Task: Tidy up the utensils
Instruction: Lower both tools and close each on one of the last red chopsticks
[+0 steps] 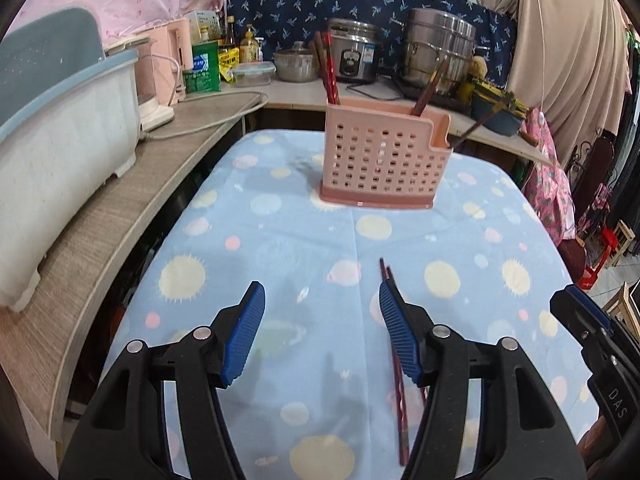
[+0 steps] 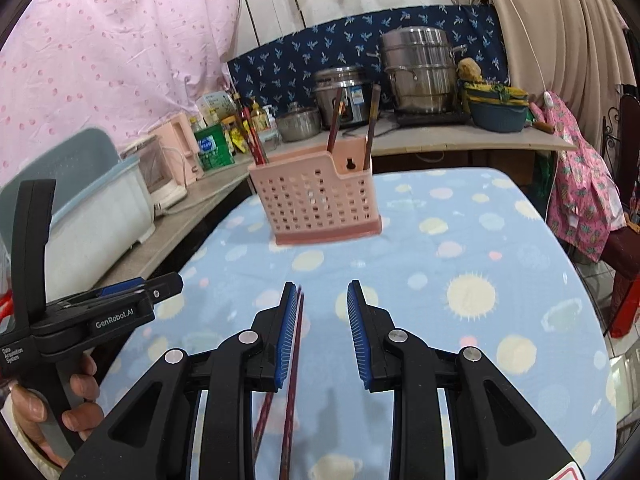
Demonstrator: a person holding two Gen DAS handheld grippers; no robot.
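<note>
A pink perforated utensil holder [image 1: 380, 160] stands on the far part of the blue spotted tablecloth [image 1: 280, 248]; it also shows in the right wrist view [image 2: 320, 204]. Several dark red chopsticks [image 1: 330, 76] stand in it. A pair of dark red chopsticks [image 1: 400, 412] lies on the cloth beside and under my left gripper's right finger; in the right wrist view the pair [image 2: 294, 360] lies along my right gripper's left finger. My left gripper [image 1: 320, 300] is open and empty. My right gripper [image 2: 320, 300] is open, above the cloth, with the chopsticks near its left pad.
A white and blue tub [image 1: 60, 152] sits on the wooden counter [image 1: 140, 208] at left. Pots, a rice cooker [image 1: 352, 56], bottles and boxes line the back counter. The left gripper's body [image 2: 100, 312] shows at left in the right wrist view.
</note>
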